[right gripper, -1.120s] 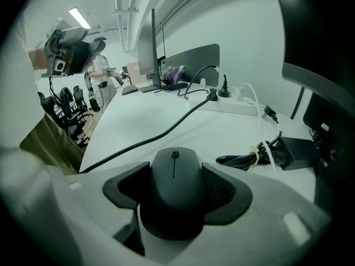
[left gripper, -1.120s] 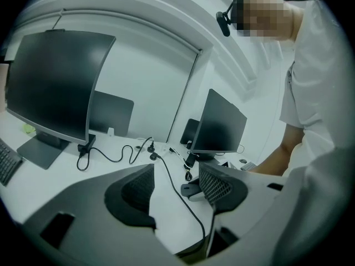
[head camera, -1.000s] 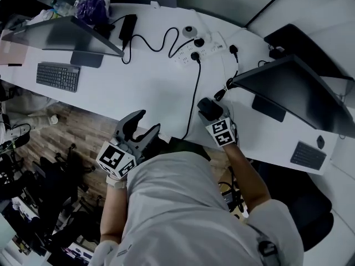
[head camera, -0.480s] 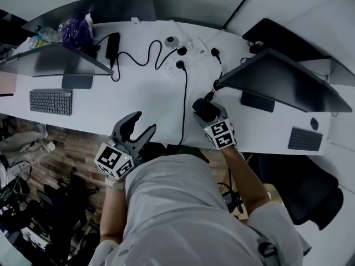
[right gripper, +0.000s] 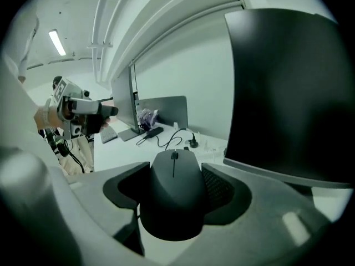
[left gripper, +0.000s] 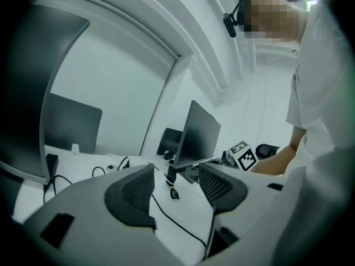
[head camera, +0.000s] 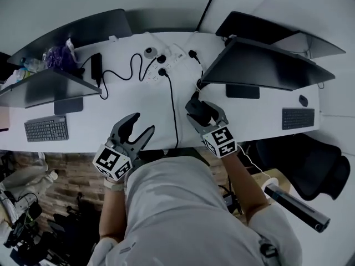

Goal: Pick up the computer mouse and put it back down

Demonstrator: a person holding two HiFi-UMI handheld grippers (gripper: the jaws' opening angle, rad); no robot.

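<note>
Right gripper view: black rounded plastic computer mouse (right gripper: 173, 204) pinched by its sides in the right gripper's (head camera: 203, 111) fingers, over the white surface (head camera: 138, 98) near the right-hand dark monitor (head camera: 260, 65). Left gripper (head camera: 143, 124) at the near edge, fingers spread on nothing, likely keeping clear.

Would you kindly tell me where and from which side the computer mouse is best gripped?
Grip the computer mouse across its two long flanks at mid-body, coming from its rear end, as the right tool does now. The flanks are near parallel, while the domed top would probably slip.
</note>
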